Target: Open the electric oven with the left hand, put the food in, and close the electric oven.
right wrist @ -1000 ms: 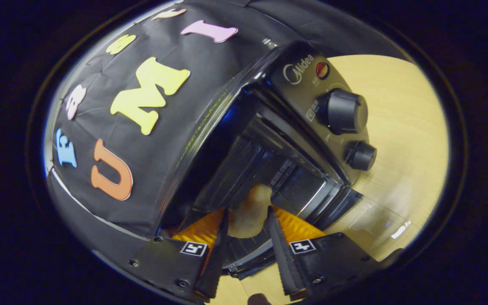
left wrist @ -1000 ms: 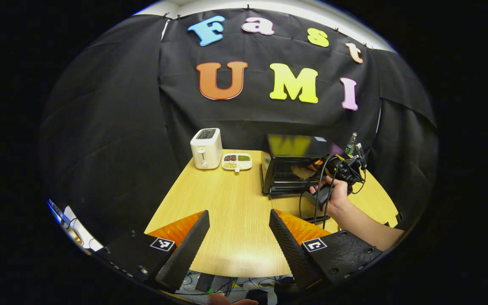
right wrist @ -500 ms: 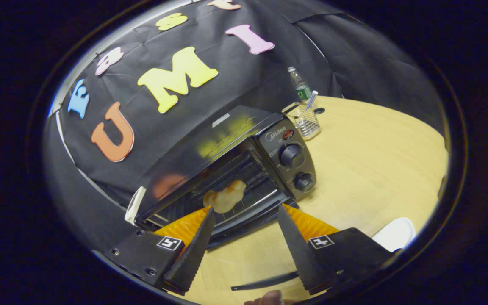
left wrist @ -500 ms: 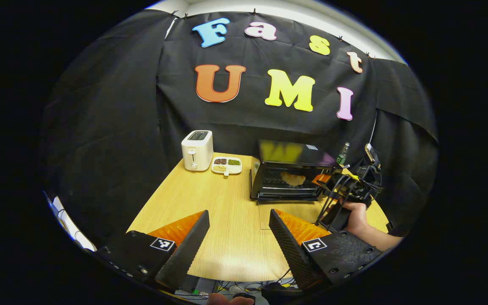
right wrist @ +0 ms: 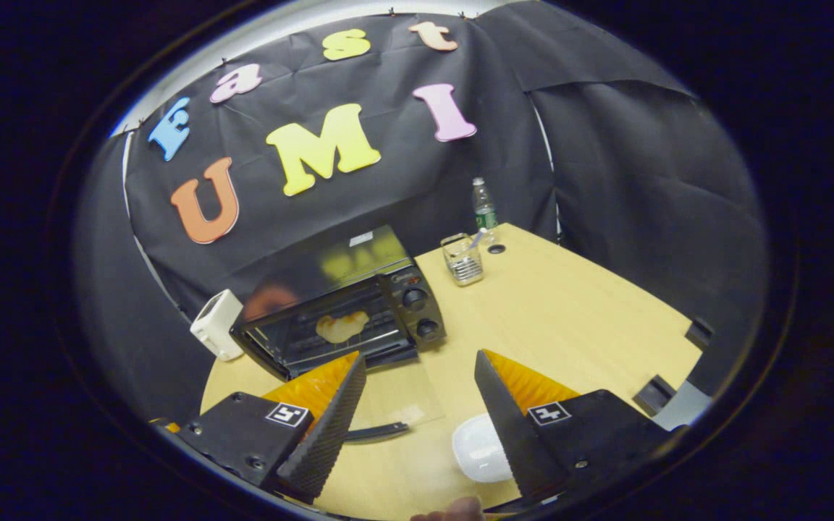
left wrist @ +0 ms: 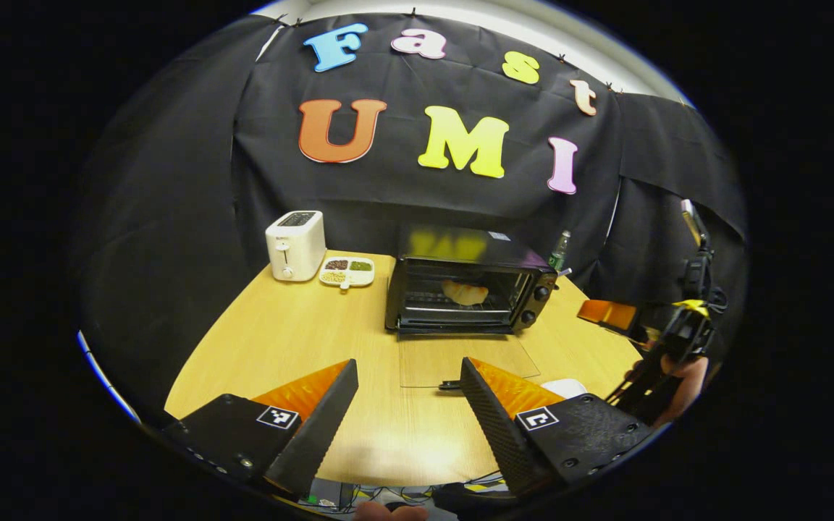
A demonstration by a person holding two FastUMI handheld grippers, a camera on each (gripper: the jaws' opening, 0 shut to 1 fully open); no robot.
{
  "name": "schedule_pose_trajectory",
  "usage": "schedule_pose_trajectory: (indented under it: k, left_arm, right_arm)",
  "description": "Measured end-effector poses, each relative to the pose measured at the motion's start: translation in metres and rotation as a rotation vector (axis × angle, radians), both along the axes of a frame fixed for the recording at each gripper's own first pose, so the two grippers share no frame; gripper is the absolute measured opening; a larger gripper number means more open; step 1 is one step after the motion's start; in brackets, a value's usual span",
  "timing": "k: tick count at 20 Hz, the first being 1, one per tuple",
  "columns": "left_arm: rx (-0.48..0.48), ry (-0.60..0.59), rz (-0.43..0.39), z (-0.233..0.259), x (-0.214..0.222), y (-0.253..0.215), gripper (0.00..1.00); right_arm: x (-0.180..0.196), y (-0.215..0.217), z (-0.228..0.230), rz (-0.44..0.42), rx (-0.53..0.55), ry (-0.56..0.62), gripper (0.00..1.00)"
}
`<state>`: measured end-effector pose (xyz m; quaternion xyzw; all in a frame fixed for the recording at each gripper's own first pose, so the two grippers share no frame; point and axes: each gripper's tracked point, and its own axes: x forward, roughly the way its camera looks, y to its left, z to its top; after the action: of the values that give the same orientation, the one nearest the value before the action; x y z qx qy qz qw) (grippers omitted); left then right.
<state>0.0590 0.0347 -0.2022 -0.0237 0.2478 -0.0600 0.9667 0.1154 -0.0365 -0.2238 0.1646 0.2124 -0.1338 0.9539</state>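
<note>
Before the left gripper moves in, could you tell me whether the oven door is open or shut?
Open. The glass door lies flat on the table before the oven, bread sitting inside.

One electric oven (left wrist: pixel 466 288), one piece of food (left wrist: pixel 465 292), one toaster (left wrist: pixel 295 244), one divided snack tray (left wrist: pixel 347 270), one water bottle (right wrist: pixel 485 205), one wire basket (right wrist: pixel 462 260), one white dish (right wrist: pixel 478 448), two oven knobs (right wrist: pixel 415 298).

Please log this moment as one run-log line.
oven: door open | food: on rack | left gripper: open | right gripper: open
</note>
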Motion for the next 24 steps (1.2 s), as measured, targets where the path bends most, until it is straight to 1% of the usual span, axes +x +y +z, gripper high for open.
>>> schedule_pose_trajectory:
  k: [5,8,10,15,18,21,24]
  left_arm:
    - [0.033,0.029,-0.041,-0.04,0.011,-0.032,0.94]
    - [0.067,0.054,-0.046,-0.067,0.021,-0.046,0.94]
    - [0.073,0.069,-0.035,-0.082,0.025,-0.059,0.94]
    - [0.032,0.176,-0.002,-0.139,0.026,-0.101,0.94]
    - [0.032,0.229,0.004,-0.163,0.025,-0.12,0.94]
    - [0.046,0.274,0.008,-0.185,0.029,-0.123,0.94]
    - [0.052,0.284,0.013,-0.195,0.037,-0.126,0.94]
  right_arm:
    - [-0.053,-0.026,0.016,-0.013,-0.084,0.02,0.94]
    - [-0.072,-0.042,0.021,-0.023,-0.108,0.03,0.94]
    - [-0.077,-0.051,0.02,-0.022,-0.111,0.043,0.94]
    - [-0.09,-0.075,0.008,-0.03,-0.128,0.096,0.95]
    - [-0.096,-0.085,-0.003,-0.036,-0.149,0.134,0.95]
    - [-0.102,-0.104,-0.005,-0.063,-0.158,0.156,0.95]
    - [-0.104,-0.112,-0.002,-0.069,-0.159,0.161,0.95]
